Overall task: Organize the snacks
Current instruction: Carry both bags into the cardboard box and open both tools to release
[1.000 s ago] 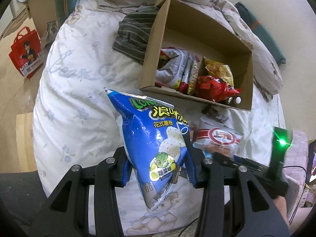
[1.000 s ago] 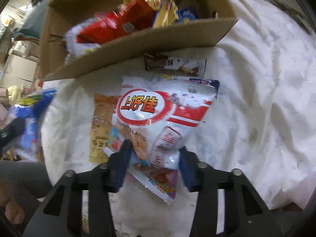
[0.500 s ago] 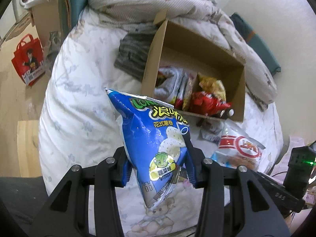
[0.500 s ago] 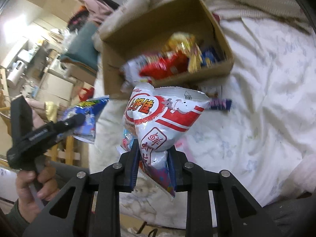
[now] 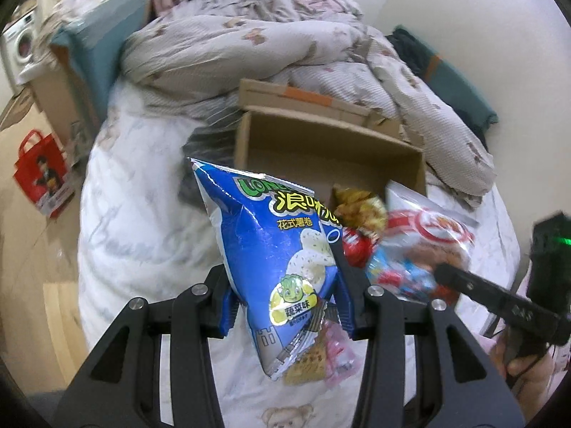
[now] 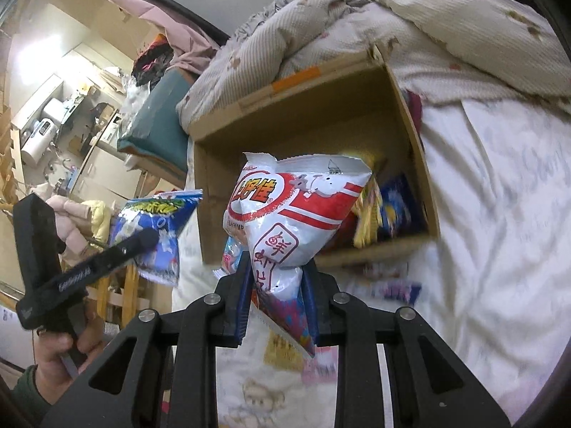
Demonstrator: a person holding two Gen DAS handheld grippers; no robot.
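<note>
Two handheld grippers hold snack bags in the air above a bed (image 5: 135, 235) covered with a white printed sheet. The left gripper (image 5: 285, 306) pinches a blue bag (image 5: 274, 249) low on its sides, the bag standing upright between the pads with its sealed top edge uppermost. The right gripper (image 6: 276, 303) is pressed tight on the lower part of a white-and-red bag (image 6: 292, 214), which bulges above the pads; a thin colourful packet (image 6: 289, 324) sits in the same pinch beneath it and pokes out below. Behind both bags an open cardboard box (image 6: 303, 114) lies on the bed, against a rumpled quilt (image 5: 249, 46). Inside it, along the near wall, are more snacks: a yellow bag (image 5: 360, 210), a red packet (image 5: 353, 249) and, in the right wrist view, a dark blue one (image 6: 399, 207). A few flat packets (image 6: 392, 289) lie loose on the sheet just outside the box, blurred. Each camera catches the other gripper from the side, with the person's hand (image 6: 60, 353) wrapped around the left one's handle. On the floor beside the bed stands a red tote (image 5: 41, 174).
</note>
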